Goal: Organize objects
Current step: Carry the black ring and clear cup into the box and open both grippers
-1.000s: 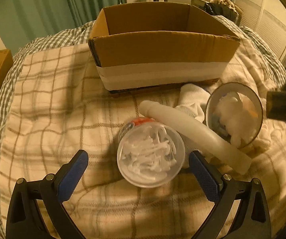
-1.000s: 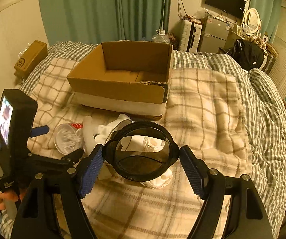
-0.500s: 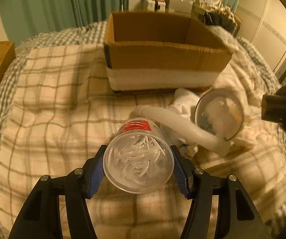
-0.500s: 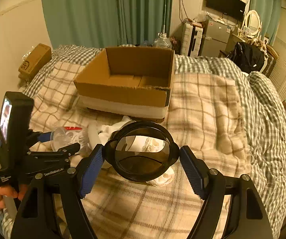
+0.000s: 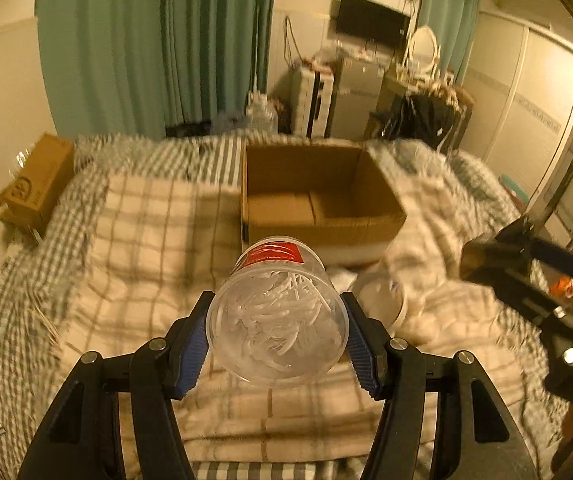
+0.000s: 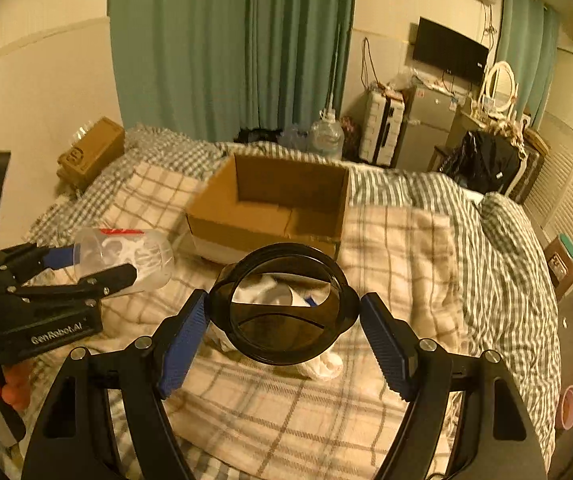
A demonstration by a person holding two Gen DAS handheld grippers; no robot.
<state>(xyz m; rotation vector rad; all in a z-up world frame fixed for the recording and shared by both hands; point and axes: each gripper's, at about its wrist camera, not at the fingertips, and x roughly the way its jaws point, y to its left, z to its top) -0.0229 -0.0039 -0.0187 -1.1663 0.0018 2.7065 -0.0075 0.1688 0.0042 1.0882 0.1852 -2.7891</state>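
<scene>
My left gripper (image 5: 277, 340) is shut on a clear plastic jar (image 5: 277, 320) with a red label, full of white bits, and holds it on its side above the bed. It also shows in the right wrist view (image 6: 126, 256). My right gripper (image 6: 284, 328) is shut on a dark see-through round container (image 6: 284, 304), lifted above the bed. An open cardboard box (image 5: 318, 200) sits on the checked blanket ahead; it looks empty (image 6: 274, 208). White socks and a white tube lie below the dark container (image 6: 278, 292), partly hidden.
A checked blanket (image 6: 398, 248) covers the bed. A small brown carton (image 5: 38, 184) lies at the bed's far left edge by the wall. Green curtains, a water jug (image 6: 326, 136), a suitcase and a fridge stand behind the bed.
My left gripper closed on the clear jar and lifted it off the blanket, tilting up toward the box. My right gripper rose a little with the dark container.
</scene>
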